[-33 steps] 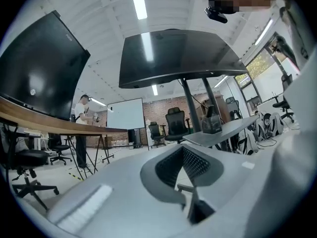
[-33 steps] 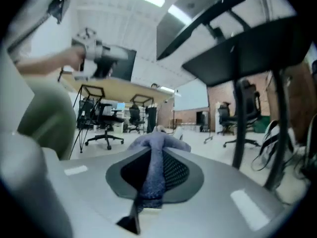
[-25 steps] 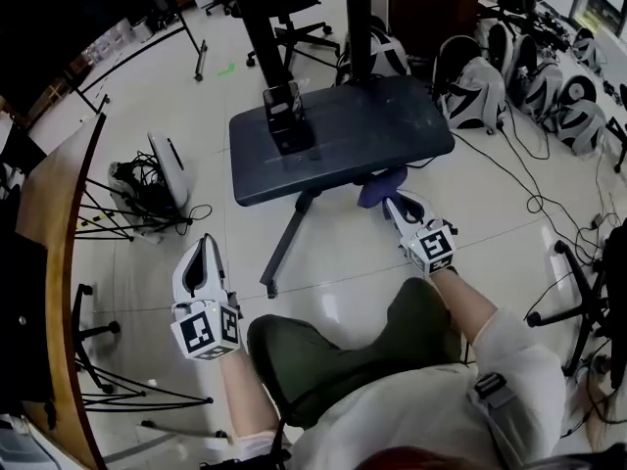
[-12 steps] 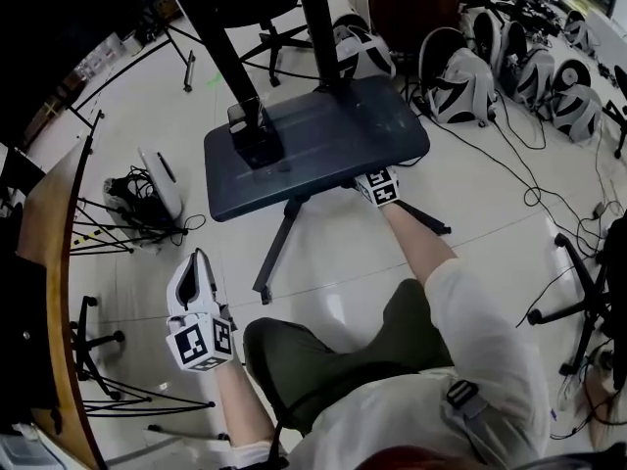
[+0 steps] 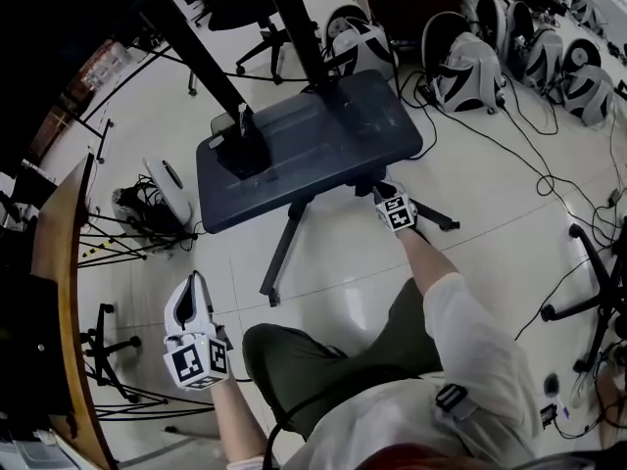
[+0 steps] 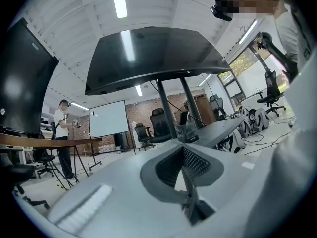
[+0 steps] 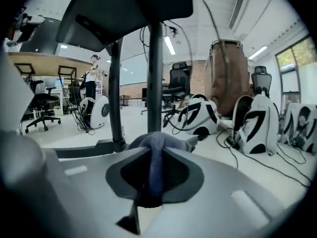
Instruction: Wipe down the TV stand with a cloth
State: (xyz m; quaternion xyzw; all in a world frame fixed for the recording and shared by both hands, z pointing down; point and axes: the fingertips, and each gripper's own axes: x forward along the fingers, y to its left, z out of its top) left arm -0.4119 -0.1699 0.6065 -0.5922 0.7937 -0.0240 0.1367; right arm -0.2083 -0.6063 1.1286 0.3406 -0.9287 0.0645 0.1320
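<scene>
The TV stand's dark shelf stands on slanted legs in the middle of the head view, with two black posts rising from it. My right gripper reaches under the shelf's front edge, shut on a blue cloth. In the right gripper view the cloth bunches between the jaws, below the shelf's dark underside and in front of a post. My left gripper hangs low at the left, beside my knee, shut with nothing in it. It looks towards the shelf.
Black-and-white bags and loose cables lie on the floor to the right. A chair base stands at the far right. A wooden desk edge, a white device and tripod legs are at the left.
My right gripper has carried the blue cloth forward from the floor in front of the stand to under the shelf's front edge. The left gripper has sunk slightly.
</scene>
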